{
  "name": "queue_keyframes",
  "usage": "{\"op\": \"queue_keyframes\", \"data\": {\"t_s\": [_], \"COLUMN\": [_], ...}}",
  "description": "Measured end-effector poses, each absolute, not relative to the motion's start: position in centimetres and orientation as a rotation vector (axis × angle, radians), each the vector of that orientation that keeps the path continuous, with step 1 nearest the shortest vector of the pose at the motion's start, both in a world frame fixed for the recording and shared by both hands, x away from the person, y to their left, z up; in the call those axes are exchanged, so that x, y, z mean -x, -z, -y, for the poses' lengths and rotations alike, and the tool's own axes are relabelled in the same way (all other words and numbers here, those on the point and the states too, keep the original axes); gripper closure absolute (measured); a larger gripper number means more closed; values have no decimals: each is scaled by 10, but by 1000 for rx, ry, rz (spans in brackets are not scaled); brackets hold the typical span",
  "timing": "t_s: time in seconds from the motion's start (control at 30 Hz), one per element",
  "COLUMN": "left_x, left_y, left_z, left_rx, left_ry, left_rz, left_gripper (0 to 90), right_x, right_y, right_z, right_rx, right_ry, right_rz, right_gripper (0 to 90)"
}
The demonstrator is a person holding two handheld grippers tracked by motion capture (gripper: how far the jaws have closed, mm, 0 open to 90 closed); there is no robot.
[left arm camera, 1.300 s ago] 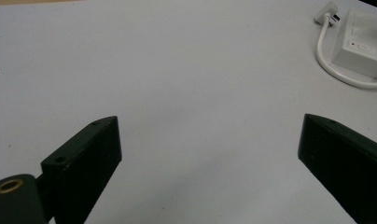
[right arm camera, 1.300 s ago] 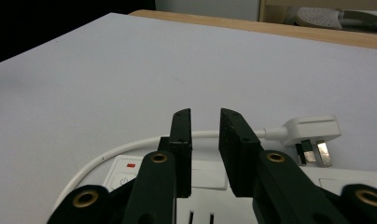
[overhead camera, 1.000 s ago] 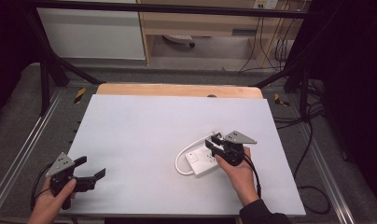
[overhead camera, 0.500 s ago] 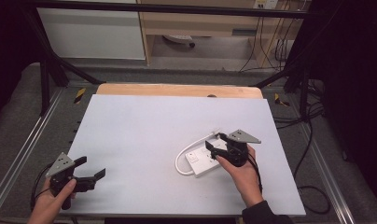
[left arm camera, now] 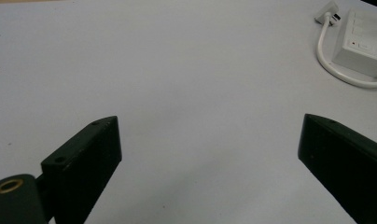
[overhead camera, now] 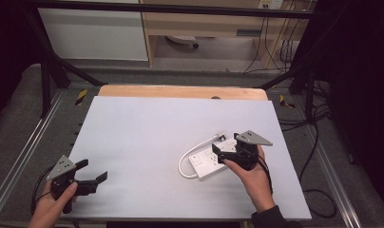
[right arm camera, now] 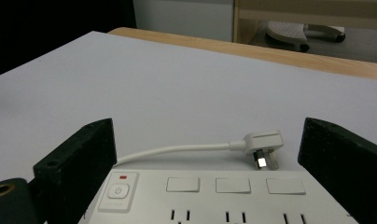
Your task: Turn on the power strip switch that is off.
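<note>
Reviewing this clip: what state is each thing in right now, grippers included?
power strip: flat on the white table top, sockets up, nothing plugged in.
plug: unplugged, lying on the table top beyond the strip.
right gripper: jaws just opened, wide, over the strip, gripping nothing.
left gripper: open, empty.

— What carries it all?
— A table point(overhead camera: 147, 142) with a pale grey top, a strip of wood along its far edge.
— And lying on it?
— A white power strip point(overhead camera: 209, 161) at the right, its cable point(overhead camera: 192, 154) looped and plug point(overhead camera: 220, 137) flat beside it.
</note>
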State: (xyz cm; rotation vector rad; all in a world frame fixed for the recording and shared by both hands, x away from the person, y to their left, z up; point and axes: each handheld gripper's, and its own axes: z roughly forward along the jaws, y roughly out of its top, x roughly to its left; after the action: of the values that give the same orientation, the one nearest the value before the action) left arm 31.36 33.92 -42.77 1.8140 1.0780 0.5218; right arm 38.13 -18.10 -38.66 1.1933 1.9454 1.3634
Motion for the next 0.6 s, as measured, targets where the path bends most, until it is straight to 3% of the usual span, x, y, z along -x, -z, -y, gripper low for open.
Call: {"op": "queue_keyframes", "data": {"t_s": [0.6], "left_x": [-313], "left_y": [428], "left_z": [-340], "left_rx": [-1810], "left_ry": [-524], "left_rz": [-1082], "left_gripper": [63], "right_x": [-366], "right_y": [372], "right_z": [219], "right_rx": [-1138], "right_ry": [-1375], "right_rz": [-1854], "right_gripper": [59]}}
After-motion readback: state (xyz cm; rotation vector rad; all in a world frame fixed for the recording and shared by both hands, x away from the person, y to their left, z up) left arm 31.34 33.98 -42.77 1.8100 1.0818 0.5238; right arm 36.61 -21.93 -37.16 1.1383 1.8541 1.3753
